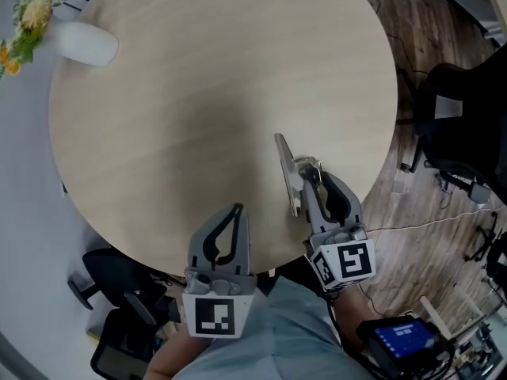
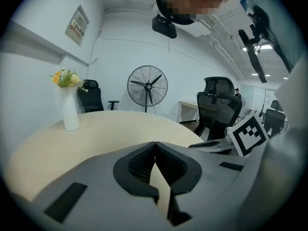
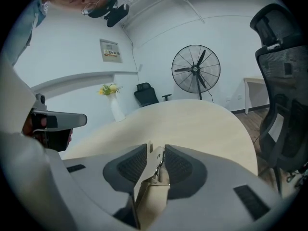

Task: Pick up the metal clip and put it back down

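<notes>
The metal clip (image 1: 287, 172) is a long silvery plate with a wire spring. It stands on edge between the jaws of my right gripper (image 1: 307, 167), which is shut on it over the near right part of the round wooden table (image 1: 206, 93). In the right gripper view the clip (image 3: 152, 170) sits pinched between the dark ribbed pads (image 3: 179, 166). Whether it touches the tabletop I cannot tell. My left gripper (image 1: 237, 210) hangs at the table's near edge, shut with nothing in it; its pads (image 2: 139, 163) meet at the tips.
A white vase (image 1: 85, 43) with yellow flowers (image 1: 30, 14) stands at the table's far left edge. Black office chairs (image 1: 459, 133) stand on the wood floor to the right. A standing fan (image 2: 147, 85) is behind the table. Cables and a device (image 1: 404, 340) lie at lower right.
</notes>
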Available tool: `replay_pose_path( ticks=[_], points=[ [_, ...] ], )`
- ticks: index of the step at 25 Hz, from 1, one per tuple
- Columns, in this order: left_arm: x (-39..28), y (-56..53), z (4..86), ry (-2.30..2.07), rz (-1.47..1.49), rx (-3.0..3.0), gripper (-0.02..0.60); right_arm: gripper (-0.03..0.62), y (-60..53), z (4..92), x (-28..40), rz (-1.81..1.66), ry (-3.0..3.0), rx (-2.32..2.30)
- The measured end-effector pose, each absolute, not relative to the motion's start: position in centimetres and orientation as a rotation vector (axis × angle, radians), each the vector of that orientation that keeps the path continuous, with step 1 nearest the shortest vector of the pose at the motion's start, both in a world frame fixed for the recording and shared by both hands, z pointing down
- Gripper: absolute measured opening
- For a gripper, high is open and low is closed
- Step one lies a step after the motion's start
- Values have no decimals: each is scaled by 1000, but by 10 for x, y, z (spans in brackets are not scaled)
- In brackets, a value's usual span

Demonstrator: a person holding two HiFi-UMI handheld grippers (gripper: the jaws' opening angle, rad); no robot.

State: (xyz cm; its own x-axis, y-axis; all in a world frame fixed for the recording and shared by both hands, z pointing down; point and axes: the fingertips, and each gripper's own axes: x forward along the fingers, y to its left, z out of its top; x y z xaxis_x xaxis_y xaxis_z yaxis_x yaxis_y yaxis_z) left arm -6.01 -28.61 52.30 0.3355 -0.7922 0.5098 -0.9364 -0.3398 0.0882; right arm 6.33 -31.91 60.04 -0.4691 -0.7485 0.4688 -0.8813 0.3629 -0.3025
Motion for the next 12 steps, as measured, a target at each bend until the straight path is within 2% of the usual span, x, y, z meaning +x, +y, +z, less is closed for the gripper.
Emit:
replay_pose_path(
  ticks=[2,4,12],
  points=[
    [-64,-285,528,-1520,556,2237,20,120,-320,606,61,764,-2352,1455],
    [-69,-283,526,-1526,543,2239,20,77,-319,607,55,754,-2336,1442],
    [-70,-276,481,-1642,460,2269,20,49,-314,564,36,674,-2452,1371]
  ],
)
